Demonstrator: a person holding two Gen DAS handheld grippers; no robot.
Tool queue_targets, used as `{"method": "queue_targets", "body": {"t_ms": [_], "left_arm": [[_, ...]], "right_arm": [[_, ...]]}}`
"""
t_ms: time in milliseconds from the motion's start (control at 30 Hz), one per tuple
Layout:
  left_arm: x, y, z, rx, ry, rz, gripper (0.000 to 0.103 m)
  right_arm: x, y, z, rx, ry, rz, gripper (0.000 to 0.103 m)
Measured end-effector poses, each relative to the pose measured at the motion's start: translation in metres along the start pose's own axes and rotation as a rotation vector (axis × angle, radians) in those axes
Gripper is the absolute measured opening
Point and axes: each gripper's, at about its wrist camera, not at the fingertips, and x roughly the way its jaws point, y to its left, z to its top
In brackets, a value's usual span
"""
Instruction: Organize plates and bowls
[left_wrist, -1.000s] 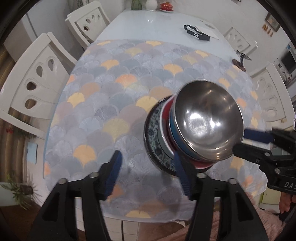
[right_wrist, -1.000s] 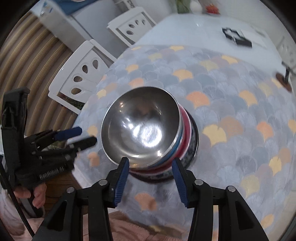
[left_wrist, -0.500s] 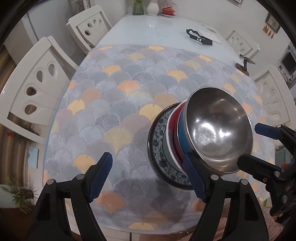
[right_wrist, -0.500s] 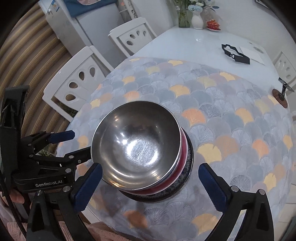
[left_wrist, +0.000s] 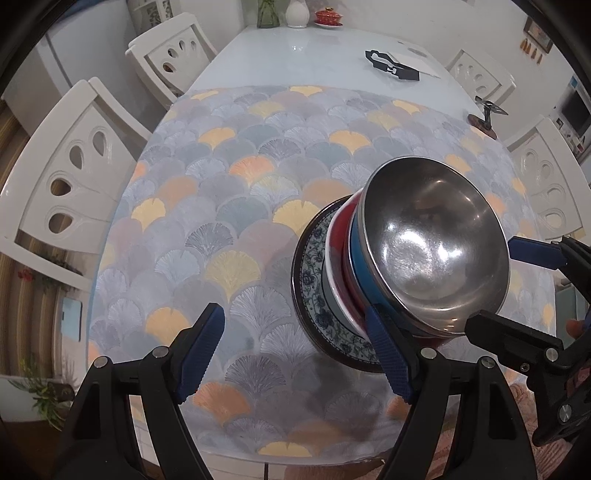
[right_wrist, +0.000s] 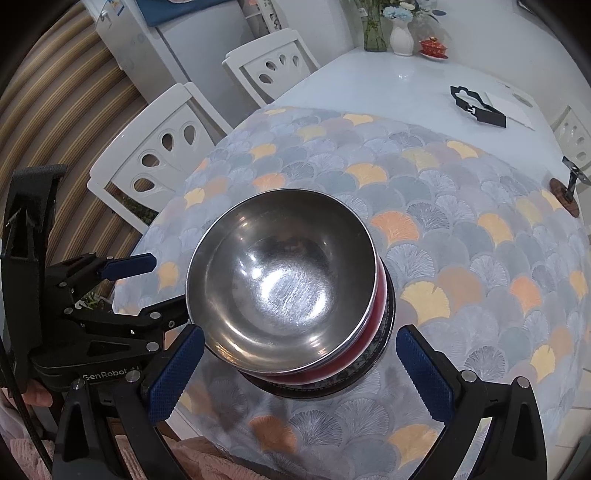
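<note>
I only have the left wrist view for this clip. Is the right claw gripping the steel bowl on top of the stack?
Observer: No. The right wrist view shows the right claw has just been opening; both pads stand wide, clear of the steel bowl.
Operator: Do the far vases hold anything? My view cuts them off.
Observer: Yes, pale flowers rise above the white vase.
</note>
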Motion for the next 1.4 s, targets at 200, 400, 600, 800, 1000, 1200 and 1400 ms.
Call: {"method": "queue_targets", "body": {"t_ms": [200, 400, 600, 800, 1000, 1200, 1400], "left_arm": [[-0.0007, -0.0011, -0.0011, 0.0, -0.001, 0.0, 0.078], [-0.0008, -0.0019, -0.0017, -0.011, -0.001, -0.006, 0.078], [-0.0006, -0.0013, -0.0017, -0.012, 0.0, -0.008, 0.078], [-0.0009, -0.0014, -0.0017, -0.009, -0.001, -0.004, 0.078], [-0.0008, -0.0014, -0.0018, -0.012, 0.0, -0.007, 0.077], [-0.0003, -0.0009, -0.0014, -0.014, 0.002, -0.009, 0.077], [0.0001, -0.0006, -0.0014, -0.016, 0.003, -0.012, 0.078]], "right_arm": [[0.0018, -0.0015, -0.0019, 0.008, 0.011, -0.001, 0.103], [0.002, -0.0015, -0.0025, 0.0, 0.014, -0.006, 0.103], [0.0025, -0.0015, -0.0021, 0.011, 0.018, -0.003, 0.103], [0.0031, -0.0025, -0.0019, 0.015, 0.021, 0.0, 0.103], [0.0031, -0.0028, -0.0018, 0.013, 0.021, 0.0, 0.103], [0.0031, -0.003, -0.0018, 0.015, 0.022, 0.001, 0.103], [0.0035, -0.0034, -0.0022, 0.017, 0.023, 0.003, 0.103]]}}
